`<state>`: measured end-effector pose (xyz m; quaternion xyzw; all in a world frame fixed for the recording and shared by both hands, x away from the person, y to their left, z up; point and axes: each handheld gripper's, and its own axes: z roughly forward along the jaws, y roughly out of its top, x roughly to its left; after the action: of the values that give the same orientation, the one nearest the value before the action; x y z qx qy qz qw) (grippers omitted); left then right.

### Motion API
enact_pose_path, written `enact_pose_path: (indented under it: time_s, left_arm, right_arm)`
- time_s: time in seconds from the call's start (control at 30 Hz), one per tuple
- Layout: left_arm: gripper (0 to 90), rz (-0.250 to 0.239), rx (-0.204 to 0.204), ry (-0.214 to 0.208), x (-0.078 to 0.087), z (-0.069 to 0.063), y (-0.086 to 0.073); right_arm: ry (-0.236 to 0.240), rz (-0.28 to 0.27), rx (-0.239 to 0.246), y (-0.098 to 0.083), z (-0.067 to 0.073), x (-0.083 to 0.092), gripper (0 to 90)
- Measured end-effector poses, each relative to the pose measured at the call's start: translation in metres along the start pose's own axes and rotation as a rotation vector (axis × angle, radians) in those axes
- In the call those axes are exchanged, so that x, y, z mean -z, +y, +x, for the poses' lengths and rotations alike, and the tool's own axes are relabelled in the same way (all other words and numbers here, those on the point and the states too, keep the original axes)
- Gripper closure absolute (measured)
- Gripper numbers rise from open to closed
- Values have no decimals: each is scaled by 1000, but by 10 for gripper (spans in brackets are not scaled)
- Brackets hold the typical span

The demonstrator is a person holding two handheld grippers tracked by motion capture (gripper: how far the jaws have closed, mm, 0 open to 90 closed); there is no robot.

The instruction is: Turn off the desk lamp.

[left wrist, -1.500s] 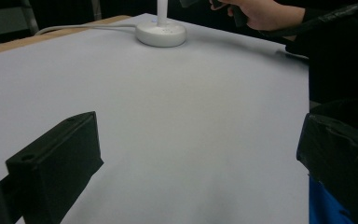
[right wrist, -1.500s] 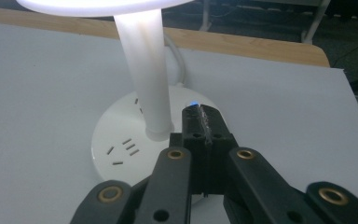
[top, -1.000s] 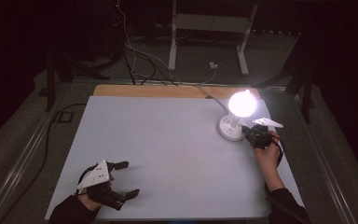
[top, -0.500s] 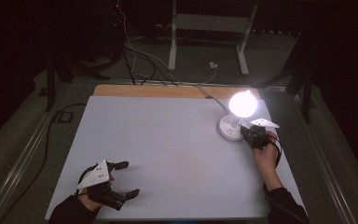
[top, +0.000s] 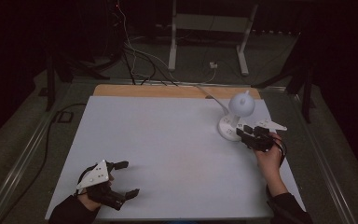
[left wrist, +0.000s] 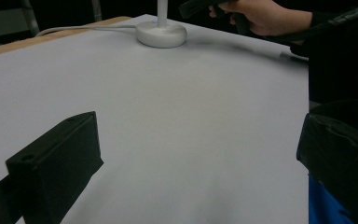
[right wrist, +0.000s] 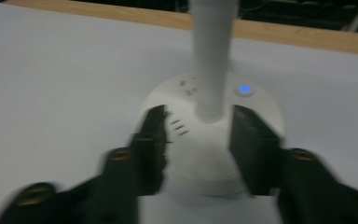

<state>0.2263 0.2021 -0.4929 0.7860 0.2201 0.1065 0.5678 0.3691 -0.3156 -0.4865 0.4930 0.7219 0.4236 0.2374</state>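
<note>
Lamp (top: pixel 235 116) stands unlit on the white table (top: pixel 168 140) in a dark room; right tool (top: pixel 243 133), just opened, straddles its base.

White table (top: pixel 168 140), desk lamp (top: pixel 235 116) on it

White desk lamp (top: pixel 235 119), upright, unlit, table's far right

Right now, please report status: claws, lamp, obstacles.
Right claw just opened, jaws over round white desk lamp base. Lamp head dark. Left claw open, idle. No obstacles.
</note>
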Motion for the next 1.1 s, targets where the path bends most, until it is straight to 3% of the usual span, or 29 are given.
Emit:
enact_pose_path:
  time_s: [0.1, 0.17, 0.33, 0.67, 0.83, 1.1]
  left_arm:
    - [4, -1, 1, -1, 0, 1, 0]
    - [4, 0, 1, -1, 0, 0, 0]
    - [4, -1, 1, -3, 0, 0, 0]
    - [4, -4, 4, -8, 0, 0, 0]
    - [4, -4, 4, -8, 0, 1, 0]
    - [4, -6, 4, -7, 1, 0, 0]
  right_arm:
    - [12, 22, 0, 1, 5, 5, 295]
    - [33, 22, -12, 1, 10, 8, 226]
    - [136, 19, -16, -2, 20, 18, 16]
    - [234, 20, 43, -21, 38, 33, 0]
    - [250, 42, 88, -36, 48, 41, 0]
    - [315, 69, 121, -55, 60, 54, 0]
